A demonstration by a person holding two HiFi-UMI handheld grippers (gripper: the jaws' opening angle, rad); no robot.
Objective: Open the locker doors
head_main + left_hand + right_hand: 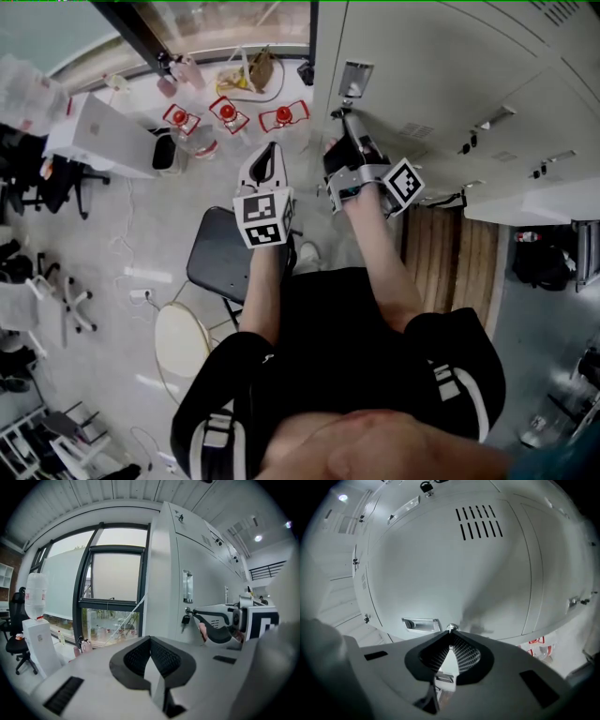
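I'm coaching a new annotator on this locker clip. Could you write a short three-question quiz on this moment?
1. Multiple choice: what are the right gripper's jaws shut on?
A) the recessed handle
B) the door key in its lock
C) nothing
2. True or false: the left gripper holds a water bottle.
3. Fill in: the locker door at the right gripper stands ____ (open or shut).
Key: 1 B; 2 false; 3 shut.

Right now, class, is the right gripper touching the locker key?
Touching. The right gripper view shows the right gripper shut on the key in the locker door.
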